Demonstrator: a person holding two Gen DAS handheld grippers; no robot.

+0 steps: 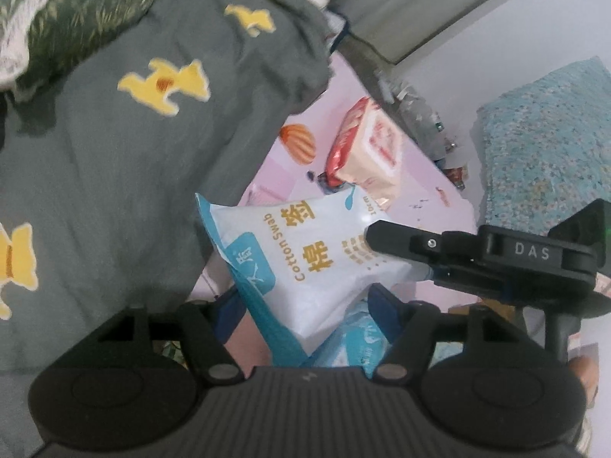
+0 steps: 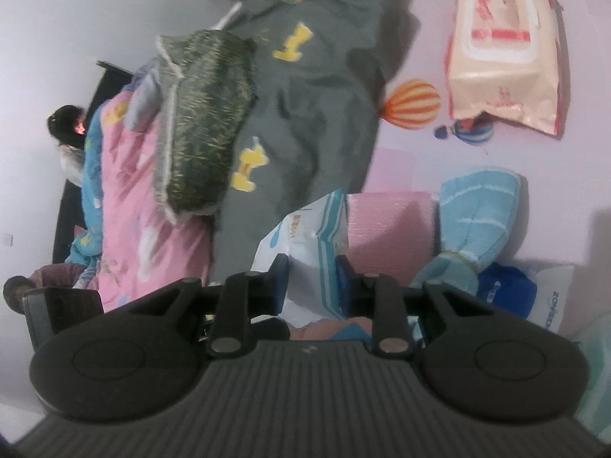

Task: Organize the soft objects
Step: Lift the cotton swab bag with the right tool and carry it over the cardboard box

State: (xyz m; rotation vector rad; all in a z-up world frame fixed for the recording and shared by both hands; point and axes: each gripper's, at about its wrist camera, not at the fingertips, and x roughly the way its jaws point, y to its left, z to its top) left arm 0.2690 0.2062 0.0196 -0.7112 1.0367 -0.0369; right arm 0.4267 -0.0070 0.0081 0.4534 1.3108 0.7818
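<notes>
A white and blue cotton swab bag (image 1: 305,263) sits between both grippers above a pink sheet (image 1: 290,171). My left gripper (image 1: 305,305) has its blue pads on either side of the bag's lower end and holds it. My right gripper (image 2: 312,288) is shut on the bag's edge (image 2: 305,244); in the left wrist view it comes in from the right, its fingertip on the bag (image 1: 382,233). A peach and red wet-wipes pack (image 1: 366,152) lies further off on the sheet, also in the right wrist view (image 2: 504,49).
A grey quilt with yellow dog prints (image 1: 126,152) and a green pillow (image 2: 202,122) lie to the left. A light blue bag (image 2: 477,210), a blue item (image 2: 504,286) and a teal floral cushion (image 1: 546,145) lie to the right. A person's head (image 2: 68,122) shows far left.
</notes>
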